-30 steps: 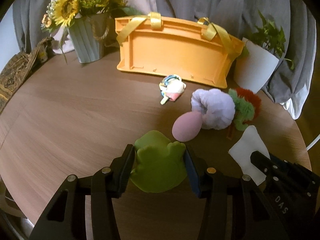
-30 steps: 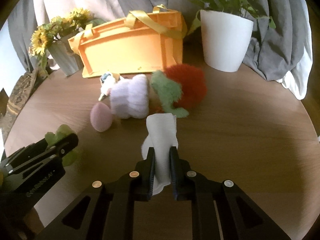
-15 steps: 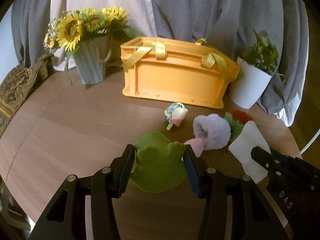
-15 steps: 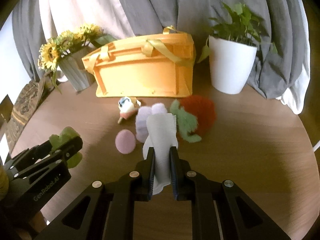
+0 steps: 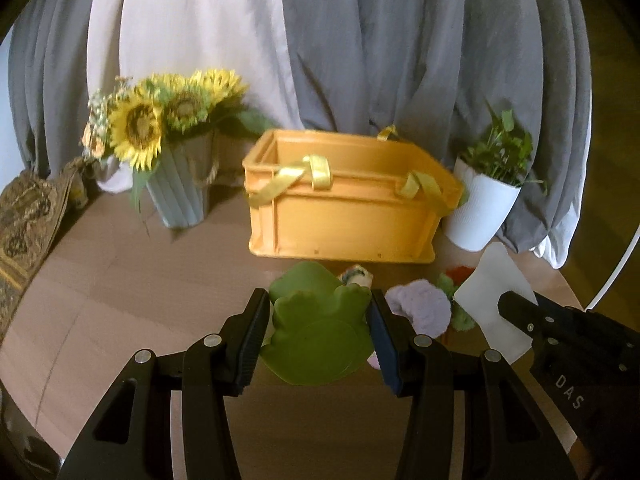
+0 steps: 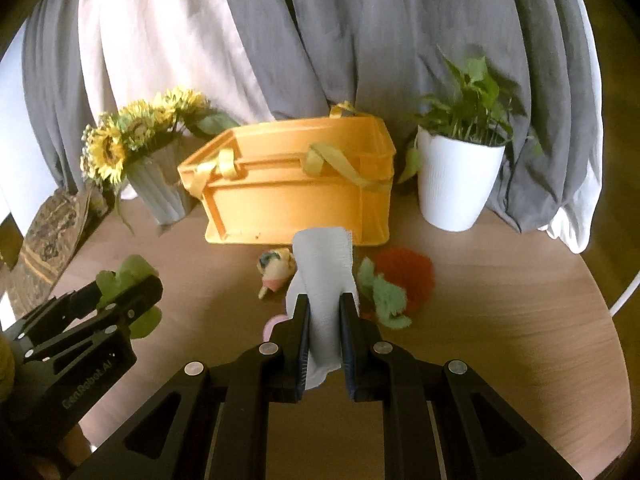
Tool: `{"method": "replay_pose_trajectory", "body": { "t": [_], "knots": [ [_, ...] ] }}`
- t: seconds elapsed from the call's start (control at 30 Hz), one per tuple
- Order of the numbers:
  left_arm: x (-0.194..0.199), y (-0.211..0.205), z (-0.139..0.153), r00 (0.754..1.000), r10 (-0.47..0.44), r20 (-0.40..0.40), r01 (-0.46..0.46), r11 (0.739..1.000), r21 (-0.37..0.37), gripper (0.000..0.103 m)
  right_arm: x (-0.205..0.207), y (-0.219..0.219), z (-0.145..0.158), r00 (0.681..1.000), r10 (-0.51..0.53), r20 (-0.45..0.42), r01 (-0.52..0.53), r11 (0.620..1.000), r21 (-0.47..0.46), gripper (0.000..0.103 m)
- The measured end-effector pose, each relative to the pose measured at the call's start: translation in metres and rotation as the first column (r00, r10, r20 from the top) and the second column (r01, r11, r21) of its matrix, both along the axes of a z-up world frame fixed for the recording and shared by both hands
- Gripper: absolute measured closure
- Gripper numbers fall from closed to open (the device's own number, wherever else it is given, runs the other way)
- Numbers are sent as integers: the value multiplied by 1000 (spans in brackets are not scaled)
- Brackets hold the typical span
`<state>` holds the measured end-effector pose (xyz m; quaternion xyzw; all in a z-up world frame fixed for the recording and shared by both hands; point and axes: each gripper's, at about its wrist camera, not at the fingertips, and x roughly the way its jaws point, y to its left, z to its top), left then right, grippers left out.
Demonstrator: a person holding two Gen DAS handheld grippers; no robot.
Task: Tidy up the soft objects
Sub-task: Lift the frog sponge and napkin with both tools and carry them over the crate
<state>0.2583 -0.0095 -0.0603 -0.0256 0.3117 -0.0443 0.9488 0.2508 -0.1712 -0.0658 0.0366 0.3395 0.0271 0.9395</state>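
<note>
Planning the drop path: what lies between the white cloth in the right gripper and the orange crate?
In the right wrist view, little lies between the white cloth and the orange crate: bare table; a small pastel toy sits just left.

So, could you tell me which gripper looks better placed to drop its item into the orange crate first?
Probably the left gripper: its green plush sits centred before the orange crate, opening visible. The right gripper, holding the white cloth, faces a corner.

Both grippers now sit higher above the table, the orange basket (image 5: 344, 200) showing its open top toward twelve o'clock.
</note>
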Motion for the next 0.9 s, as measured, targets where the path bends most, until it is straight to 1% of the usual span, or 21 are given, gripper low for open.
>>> {"method": "replay_pose_trajectory", "body": {
  "t": [0.3,0.53,0.9],
  "knots": [
    [5,21,27,996,-30,79,30,1000,4,54,2,20,24,998,-31,63,31,1000,4,88],
    [12,37,46,991,-54,125,52,999,17,54,6,37,39,992,-51,113,50,999,12,88],
    [25,52,71,973,-107,203,104,994,29,54,14,52,60,978,-96,185,93,995,21,88]
  ]
}}
